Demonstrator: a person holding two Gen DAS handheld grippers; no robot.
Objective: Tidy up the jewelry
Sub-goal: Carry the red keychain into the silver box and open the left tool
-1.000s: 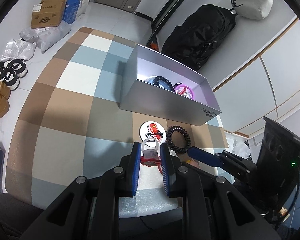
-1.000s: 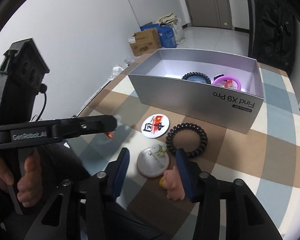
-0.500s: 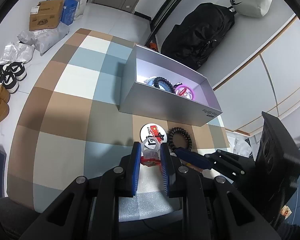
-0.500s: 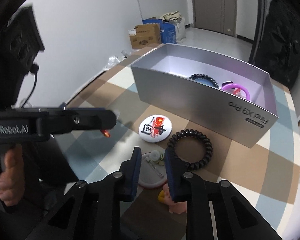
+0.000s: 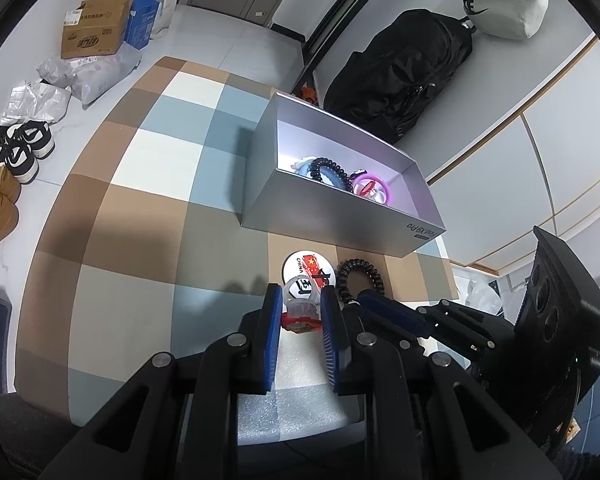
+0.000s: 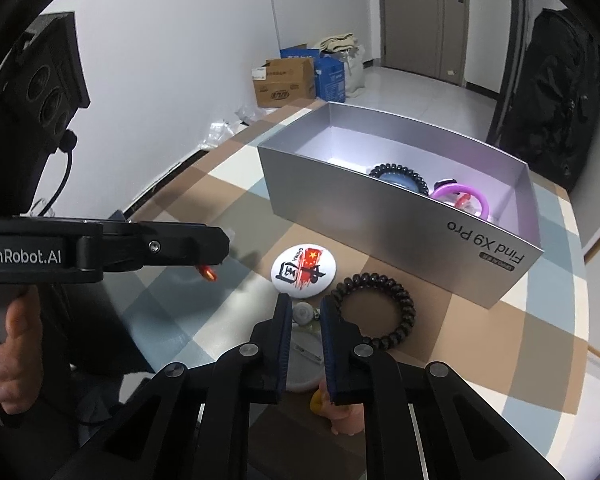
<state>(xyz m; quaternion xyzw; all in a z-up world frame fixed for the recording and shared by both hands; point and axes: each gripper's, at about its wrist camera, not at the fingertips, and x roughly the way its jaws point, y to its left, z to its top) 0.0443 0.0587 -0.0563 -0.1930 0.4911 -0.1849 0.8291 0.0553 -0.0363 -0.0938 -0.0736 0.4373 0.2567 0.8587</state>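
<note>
My left gripper (image 5: pixel 300 300) is shut on a clear ring with a red charm (image 5: pixel 300 307) and holds it above the table, in front of the silver box (image 5: pixel 332 224). The box holds a black coil bracelet (image 5: pixel 332 170) and a purple ring (image 5: pixel 370 186). My right gripper (image 6: pixel 305 310) is nearly shut, with a small white piece (image 6: pixel 303 314) between its fingers, above a white badge lying face down (image 6: pixel 300 368). A China flag badge (image 6: pixel 303 267) and a black coil bracelet (image 6: pixel 374 312) lie on the table before the box (image 6: pixel 380 216).
A small pink figure (image 6: pixel 346 420) lies under my right gripper. The table has a checked cloth (image 5: pixel 140 200). Shoes (image 5: pixel 16 152), cardboard boxes (image 5: pixel 92 32) and a black backpack (image 5: pixel 400 72) sit on the floor around it. The left gripper's arm (image 6: pixel 100 248) crosses the right wrist view.
My left gripper has lifted higher with the ring in it. My right gripper has closed from wide open to nearly shut over the face-down badge.
</note>
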